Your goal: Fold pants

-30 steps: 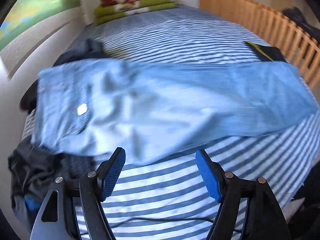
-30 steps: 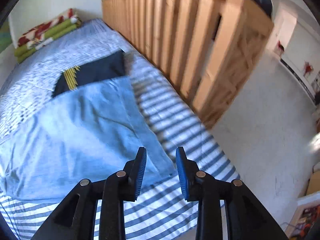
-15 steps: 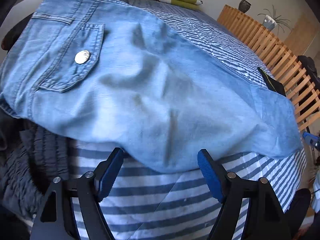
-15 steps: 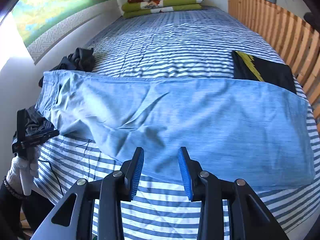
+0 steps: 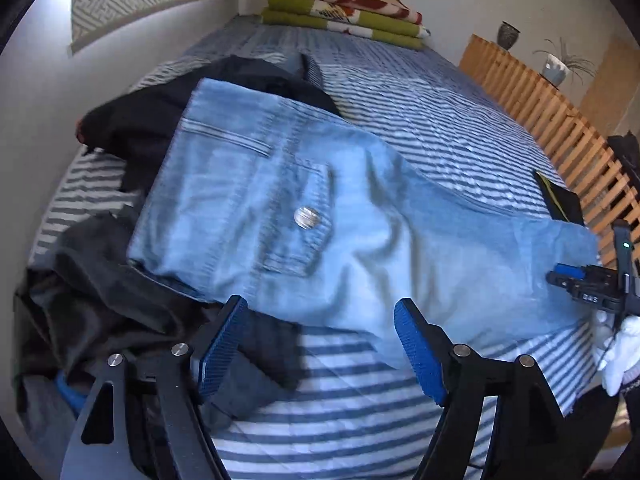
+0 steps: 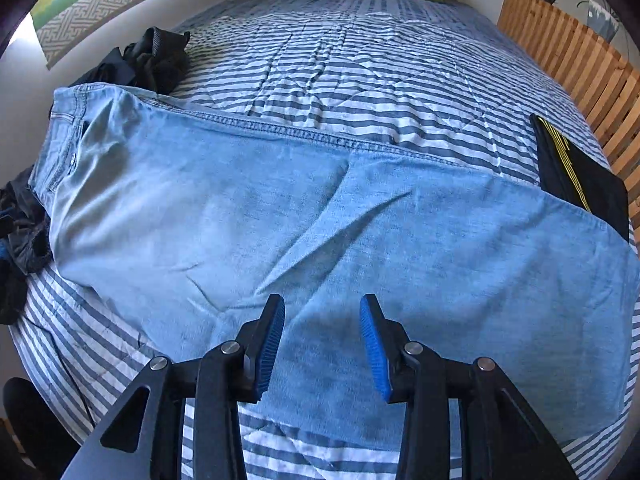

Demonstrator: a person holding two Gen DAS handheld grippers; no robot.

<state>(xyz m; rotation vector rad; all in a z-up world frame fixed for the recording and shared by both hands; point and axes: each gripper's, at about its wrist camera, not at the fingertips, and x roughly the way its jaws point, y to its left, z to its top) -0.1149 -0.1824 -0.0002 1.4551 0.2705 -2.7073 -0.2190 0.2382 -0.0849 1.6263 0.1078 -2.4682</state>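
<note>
Light blue jeans (image 5: 360,240) lie lengthwise across the striped bed cover (image 5: 420,100), waistband to the left, a back pocket with a silver button (image 5: 306,216) facing up. My left gripper (image 5: 320,344) hovers over the near edge of the seat, its jaws opening and nothing pinched between them. At the right edge of this view my right gripper (image 5: 576,280) is over the leg end, held by a white-gloved hand (image 5: 616,352). In the right wrist view the right gripper (image 6: 322,344) hangs over the jeans' (image 6: 280,220) leg fabric, jaws opening, pads off the cloth.
Dark crumpled clothes (image 5: 100,300) pile at the waistband end beside the wall. A folded black garment with yellow stripes (image 6: 580,176) lies by the leg hems. Folded green and red blankets (image 5: 344,12) sit at the far end. A wooden slatted rail (image 6: 580,60) borders the right side.
My left gripper swung over to the waist end and its jaws widened. My right gripper travelled from the hem by the rail to the middle of the leg and dropped closer. The jeans stayed flat.
</note>
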